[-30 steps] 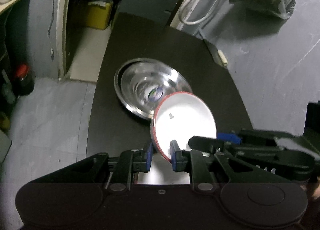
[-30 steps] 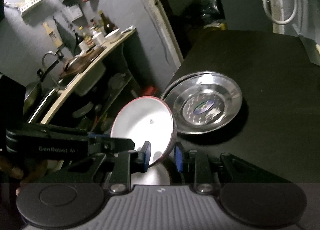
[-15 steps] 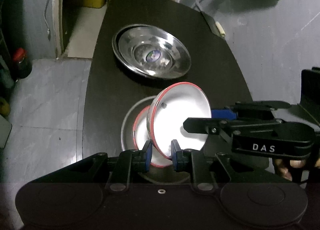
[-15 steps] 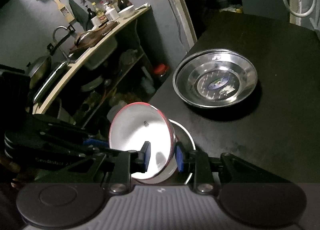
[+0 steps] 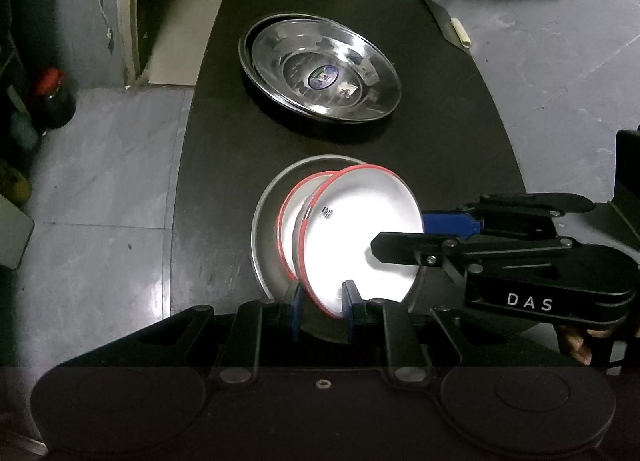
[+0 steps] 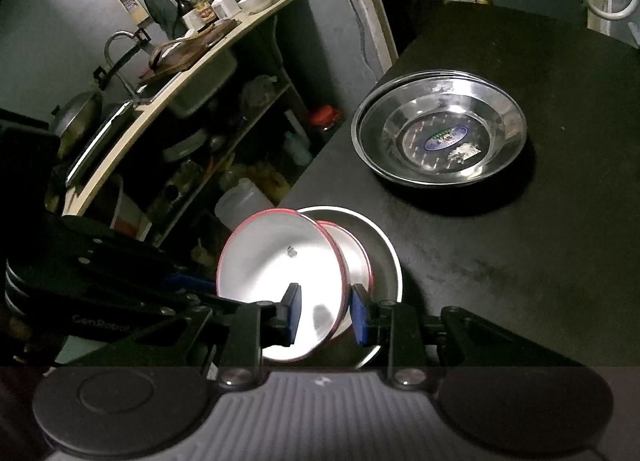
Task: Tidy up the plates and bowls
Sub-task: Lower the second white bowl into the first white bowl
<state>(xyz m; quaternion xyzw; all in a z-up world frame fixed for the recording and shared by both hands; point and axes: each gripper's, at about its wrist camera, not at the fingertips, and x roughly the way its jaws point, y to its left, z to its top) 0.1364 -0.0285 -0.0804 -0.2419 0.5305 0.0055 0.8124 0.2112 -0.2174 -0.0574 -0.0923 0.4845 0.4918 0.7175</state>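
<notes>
- Tongs of both hands, left tongs (image 5: 322,303) and right tongs (image 6: 325,313), clamp opposite rims of a tilted white red-rimmed enamel bowl (image 5: 360,237), sharing its weight.
- Bowl hangs just above a matching bowl (image 5: 294,217) nested in a steel plate (image 5: 264,221) on the black worktop (image 5: 440,149), apparently for stacking.

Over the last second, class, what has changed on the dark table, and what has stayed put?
The red-rimmed bowl, gripped by left gripper and right gripper, came down toward the second red-rimmed bowl on the steel plate. Both grips held; the stacked steel dishes stayed.
</notes>
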